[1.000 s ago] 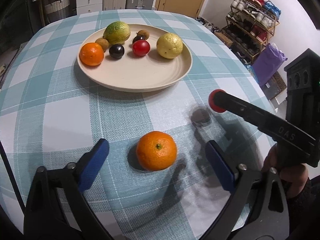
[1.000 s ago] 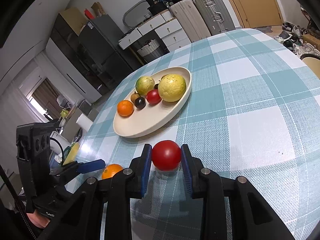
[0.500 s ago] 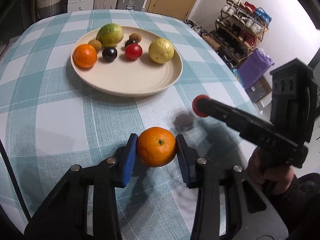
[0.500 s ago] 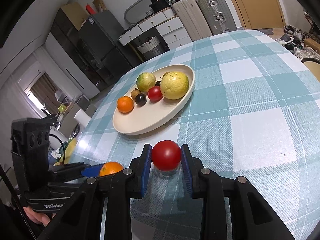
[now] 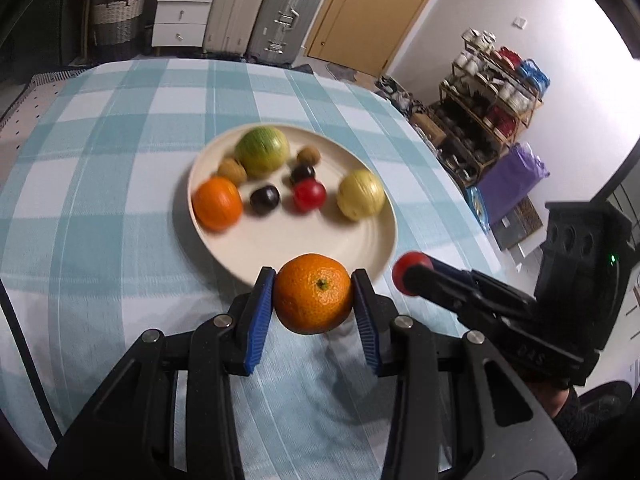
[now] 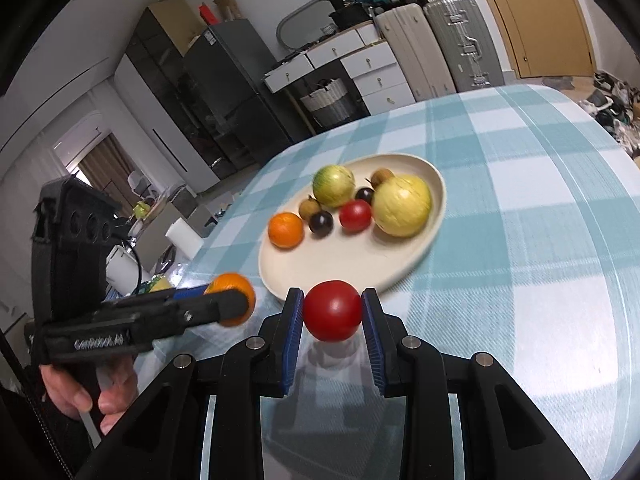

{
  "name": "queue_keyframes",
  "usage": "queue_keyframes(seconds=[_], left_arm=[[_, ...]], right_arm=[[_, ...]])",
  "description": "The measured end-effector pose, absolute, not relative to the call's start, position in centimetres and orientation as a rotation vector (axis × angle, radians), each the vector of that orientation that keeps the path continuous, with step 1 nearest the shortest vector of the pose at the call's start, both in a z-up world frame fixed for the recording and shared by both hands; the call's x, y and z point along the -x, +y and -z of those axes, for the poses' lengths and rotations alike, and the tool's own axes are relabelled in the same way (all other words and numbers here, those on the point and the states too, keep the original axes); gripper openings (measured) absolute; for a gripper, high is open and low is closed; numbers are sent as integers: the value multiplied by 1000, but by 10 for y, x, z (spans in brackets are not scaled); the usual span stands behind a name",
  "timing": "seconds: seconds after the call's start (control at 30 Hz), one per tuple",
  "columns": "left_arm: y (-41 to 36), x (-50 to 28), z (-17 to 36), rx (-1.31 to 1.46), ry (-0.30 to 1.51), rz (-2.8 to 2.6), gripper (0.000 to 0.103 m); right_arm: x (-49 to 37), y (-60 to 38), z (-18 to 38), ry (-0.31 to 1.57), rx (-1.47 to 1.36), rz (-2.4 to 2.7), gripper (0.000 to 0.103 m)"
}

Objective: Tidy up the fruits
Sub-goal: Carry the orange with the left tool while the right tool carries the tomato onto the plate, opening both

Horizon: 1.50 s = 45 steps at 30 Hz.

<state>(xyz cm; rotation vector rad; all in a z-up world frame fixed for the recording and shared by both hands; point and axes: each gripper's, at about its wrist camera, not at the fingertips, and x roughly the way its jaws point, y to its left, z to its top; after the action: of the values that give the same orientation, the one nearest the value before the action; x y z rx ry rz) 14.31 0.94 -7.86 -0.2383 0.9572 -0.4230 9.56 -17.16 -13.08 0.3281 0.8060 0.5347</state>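
Step in hand: carrying two loose fruits toward the plate (image 5: 384, 248) on the checked tabletop (image 5: 100, 240).

Left gripper (image 5: 313, 300): its jaws have just been closing and are now clenched on the orange (image 5: 313, 293), the blue pads pressing both flanks. The fruit hangs clear of the cloth, just short of the plate's near rim.

Right gripper (image 6: 333, 312): clamped on the red fruit (image 6: 333, 311) (likely a tomato, though I cannot confirm), likewise off the cloth and just short of the near rim.

The plate already carries a second orange (image 5: 217, 203), a green fruit (image 5: 262, 152), a yellow fruit (image 5: 361, 195), a small red fruit (image 5: 309, 195) and several small dark and brown ones, all in the far half.

Judgement: the near half is bare. The next move calls for bringing each fruit over the rim, lowering it onto the bare part, then releasing, keeping the two grippers apart.
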Motion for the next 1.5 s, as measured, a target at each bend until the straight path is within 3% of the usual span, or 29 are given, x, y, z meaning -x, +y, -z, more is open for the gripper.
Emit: queue_keyframes(seconds=[1.13,1.23,1.5], left_arm=[[9,-223,115,328,1004,414,37],[9,-220,108,320,986,411,37],[17,-203,88,320,938,375,47]], right_arm=[[-168,-143,137,845,-325,-551,32],[-164,-145,132,814,-319,-553,45],[-147,-163,115,736,-346,-517,51]])
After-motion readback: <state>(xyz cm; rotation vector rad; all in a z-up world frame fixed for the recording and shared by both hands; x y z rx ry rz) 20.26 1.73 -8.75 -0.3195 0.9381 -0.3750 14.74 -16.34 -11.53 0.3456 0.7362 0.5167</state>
